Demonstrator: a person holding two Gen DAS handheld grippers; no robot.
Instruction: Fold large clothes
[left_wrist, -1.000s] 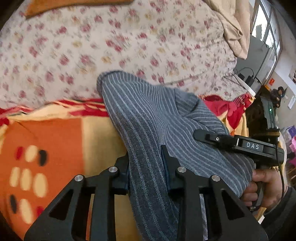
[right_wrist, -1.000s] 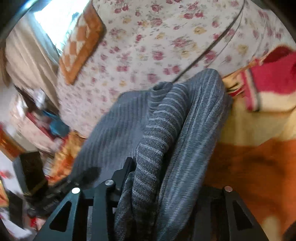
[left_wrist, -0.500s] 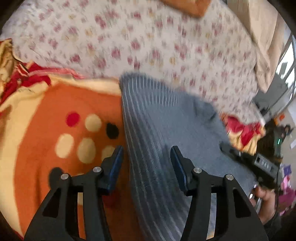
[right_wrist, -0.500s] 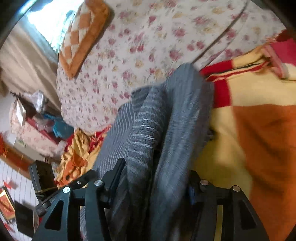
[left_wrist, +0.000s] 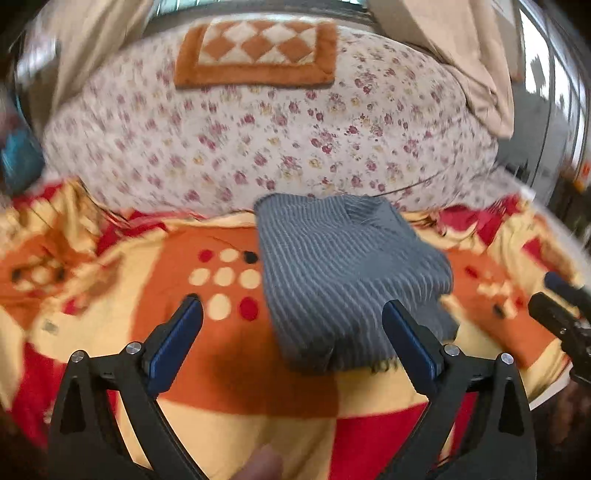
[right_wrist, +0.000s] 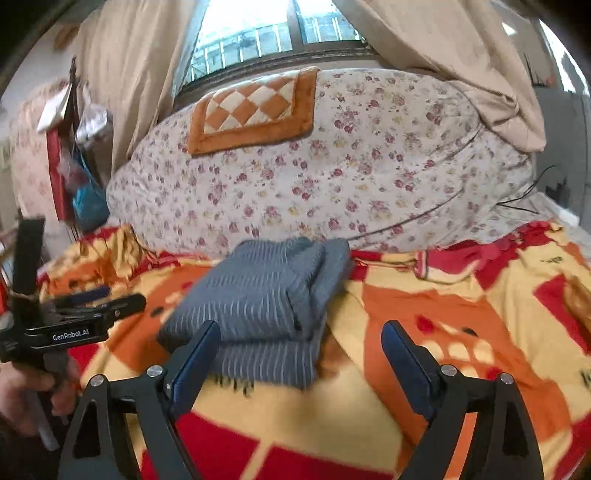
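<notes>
A grey striped garment (left_wrist: 343, 273) (right_wrist: 266, 299) lies folded into a thick bundle on an orange, yellow and red blanket (left_wrist: 236, 387) (right_wrist: 443, 325). My left gripper (left_wrist: 291, 314) stands back from the bundle's near edge, its jaws opening wide, nothing between the blue pads (left_wrist: 177, 339). My right gripper (right_wrist: 301, 334) also hangs clear in front of the bundle, jaws opening, nothing pressed between the pads (right_wrist: 406, 354). The left gripper's body (right_wrist: 66, 325), held by a hand (right_wrist: 22, 391), shows at the left of the right wrist view. The right gripper's body (left_wrist: 557, 317) shows at the right edge of the left wrist view.
Behind the garment rises a big floral quilt (left_wrist: 280, 140) (right_wrist: 332, 173) with an orange checkered cushion (left_wrist: 258, 51) (right_wrist: 251, 110) on top. Beige curtains (right_wrist: 461, 55) and a window (right_wrist: 258, 33) stand beyond. Cluttered items (right_wrist: 77, 166) hang at the left.
Both grippers let go of the grey garment, opened wide and pulled back and up from it. The folded bundle now lies free on the blanket.
</notes>
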